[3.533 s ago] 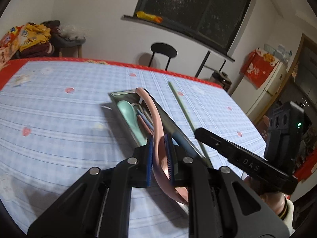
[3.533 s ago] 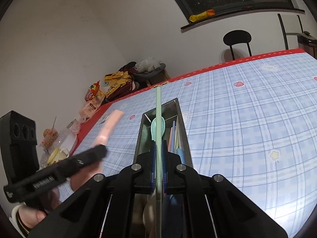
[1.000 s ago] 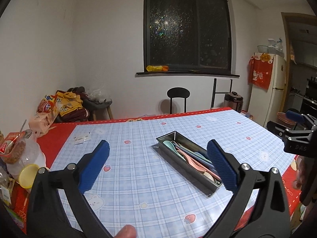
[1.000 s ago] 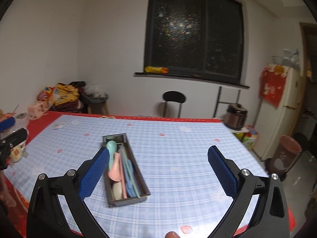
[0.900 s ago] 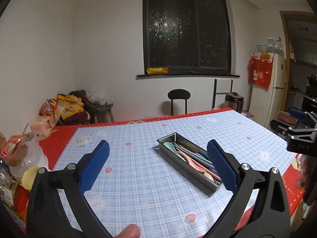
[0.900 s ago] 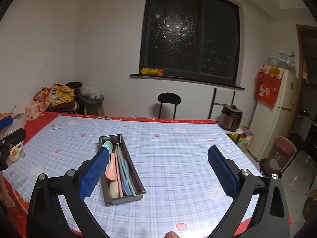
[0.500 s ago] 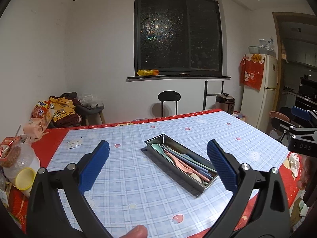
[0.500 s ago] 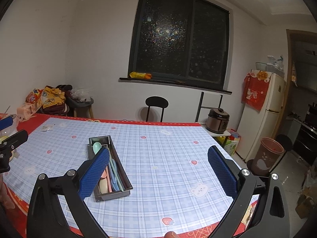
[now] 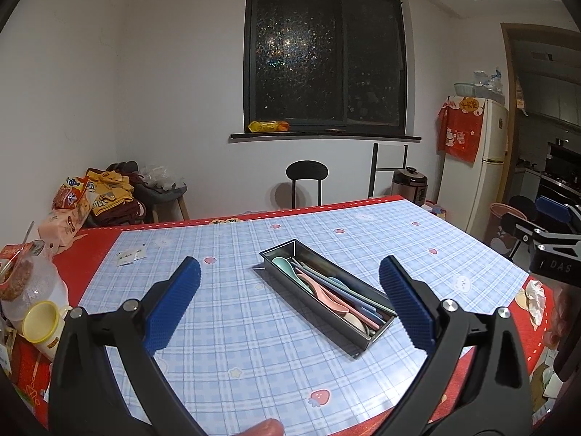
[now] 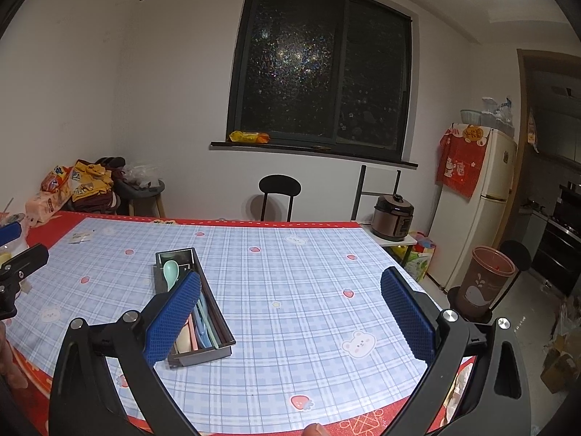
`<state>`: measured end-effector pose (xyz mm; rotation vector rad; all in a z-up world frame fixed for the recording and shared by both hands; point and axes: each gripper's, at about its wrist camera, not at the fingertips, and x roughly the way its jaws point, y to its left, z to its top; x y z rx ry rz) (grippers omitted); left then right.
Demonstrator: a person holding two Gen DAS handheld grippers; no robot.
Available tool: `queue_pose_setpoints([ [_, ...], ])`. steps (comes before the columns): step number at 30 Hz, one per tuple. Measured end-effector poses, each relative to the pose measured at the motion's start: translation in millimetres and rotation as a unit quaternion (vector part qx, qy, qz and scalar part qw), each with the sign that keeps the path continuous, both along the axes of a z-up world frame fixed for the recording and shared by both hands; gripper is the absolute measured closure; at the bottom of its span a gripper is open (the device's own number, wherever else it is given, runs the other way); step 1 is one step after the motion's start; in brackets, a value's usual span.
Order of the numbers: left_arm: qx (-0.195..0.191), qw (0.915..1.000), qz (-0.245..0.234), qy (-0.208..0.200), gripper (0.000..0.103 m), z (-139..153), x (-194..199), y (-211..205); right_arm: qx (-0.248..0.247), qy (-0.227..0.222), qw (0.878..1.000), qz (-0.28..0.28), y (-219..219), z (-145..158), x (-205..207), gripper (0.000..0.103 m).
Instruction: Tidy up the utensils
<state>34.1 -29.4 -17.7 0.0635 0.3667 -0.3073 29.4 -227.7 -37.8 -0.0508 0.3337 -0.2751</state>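
Lying lengthwise in the metal tray (image 9: 377, 330) near the middle of the checked worktop (image 9: 232, 327): pastel utensils (image 9: 326, 296), the mint spoon (image 10: 169, 272) at the far end, the pink spoon (image 9: 319, 292) and blue pieces beside it. Hovering well above and apart from the tray, left gripper (image 9: 288, 305) and right gripper (image 10: 290, 314), both spread wide and holding nothing. Standing at the worktop's left edge, a yellow-lidded jar (image 9: 40, 321); beyond the far edge, a black chair (image 10: 279, 190).

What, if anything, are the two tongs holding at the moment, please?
Nothing: the left tongs and right tongs are open and empty; the utensils lie in the metal tray.
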Motion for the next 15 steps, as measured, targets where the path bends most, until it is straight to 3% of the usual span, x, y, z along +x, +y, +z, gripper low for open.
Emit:
queue_pose_setpoints([
  [15,0.009,1.0000,0.003,-0.002,0.006,4.2,0.8,-1.3,0.003,-0.001,1.000,-0.002,-2.5,0.4,1.2,0.006],
])
